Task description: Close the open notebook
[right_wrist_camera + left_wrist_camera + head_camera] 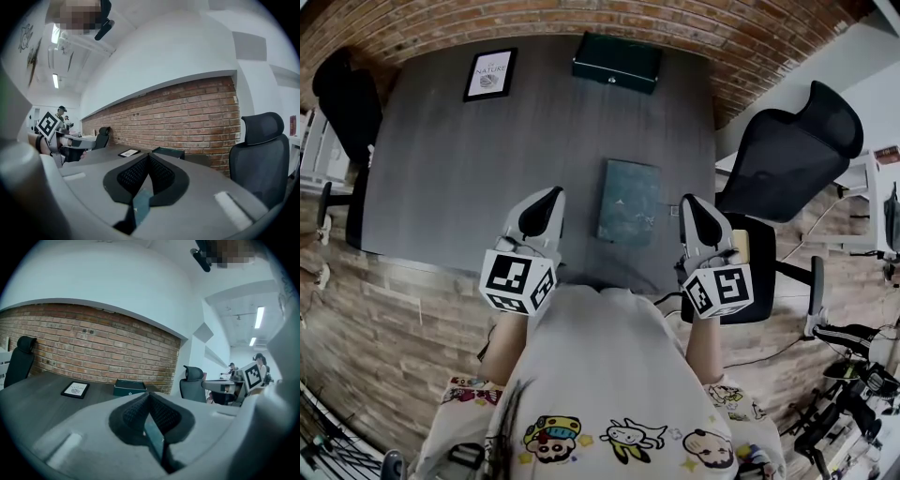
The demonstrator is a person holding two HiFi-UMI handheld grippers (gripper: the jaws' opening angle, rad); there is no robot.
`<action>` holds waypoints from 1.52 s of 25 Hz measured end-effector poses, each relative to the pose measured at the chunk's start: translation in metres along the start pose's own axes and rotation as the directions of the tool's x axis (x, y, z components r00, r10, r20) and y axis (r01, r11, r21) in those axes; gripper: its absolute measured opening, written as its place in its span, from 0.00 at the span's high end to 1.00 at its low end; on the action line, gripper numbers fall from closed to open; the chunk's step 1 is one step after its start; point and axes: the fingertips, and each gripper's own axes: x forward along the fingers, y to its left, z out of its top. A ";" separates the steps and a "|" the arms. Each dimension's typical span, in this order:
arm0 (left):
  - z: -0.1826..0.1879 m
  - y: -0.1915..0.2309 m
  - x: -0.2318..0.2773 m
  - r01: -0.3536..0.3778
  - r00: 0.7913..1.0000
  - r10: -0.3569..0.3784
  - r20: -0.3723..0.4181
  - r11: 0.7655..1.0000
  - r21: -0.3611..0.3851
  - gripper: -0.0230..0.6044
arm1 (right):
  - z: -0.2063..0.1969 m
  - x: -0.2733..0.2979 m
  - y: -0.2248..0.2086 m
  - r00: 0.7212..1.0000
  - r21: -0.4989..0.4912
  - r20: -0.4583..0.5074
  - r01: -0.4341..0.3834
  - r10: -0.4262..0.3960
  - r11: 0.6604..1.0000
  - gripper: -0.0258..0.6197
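Notebook [628,202] lies flat near the front edge of the worktop [450,169], teal cover up, no pages showing. It looks shut, so the task is judged done with nothing left. Left tool [551,197] and right tool [687,201] sit either side of it, clear of the cover. Jaws on both are pressed together and empty. Green box [617,62] and framed print [490,74] sit at the far edge.

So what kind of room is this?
Probably an office or meeting room: a long dark table, a black office chair beside it, and another desk with people further back.
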 end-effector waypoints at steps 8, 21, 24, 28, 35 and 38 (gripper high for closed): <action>0.003 0.009 -0.005 -0.030 1.000 0.030 0.007 1.000 -0.006 0.97 | -0.003 0.001 0.000 1.000 -0.002 -0.002 -0.003 0.003 1.000 0.95; 0.010 0.012 -0.010 -0.038 0.999 0.038 0.021 0.999 -0.011 0.97 | 0.000 0.005 0.005 1.000 0.003 -0.001 -0.017 0.017 1.000 0.95; 0.009 0.012 -0.011 -0.036 0.999 0.036 0.019 0.999 -0.008 0.97 | -0.003 0.005 0.006 1.000 0.004 -0.004 -0.018 0.018 1.000 0.95; 0.009 0.012 -0.011 -0.038 0.999 0.038 0.018 0.999 -0.008 0.97 | -0.004 0.003 0.008 1.000 0.004 -0.018 -0.015 0.015 1.000 0.95; 0.008 0.012 -0.013 -0.041 0.999 0.041 0.020 0.999 -0.011 0.97 | -0.006 0.002 0.008 1.000 0.013 -0.014 -0.015 0.015 1.000 0.95; 0.007 0.012 -0.014 -0.040 0.999 0.040 0.018 0.999 -0.011 0.97 | -0.003 0.002 0.009 1.000 0.016 -0.014 -0.017 0.017 1.000 0.95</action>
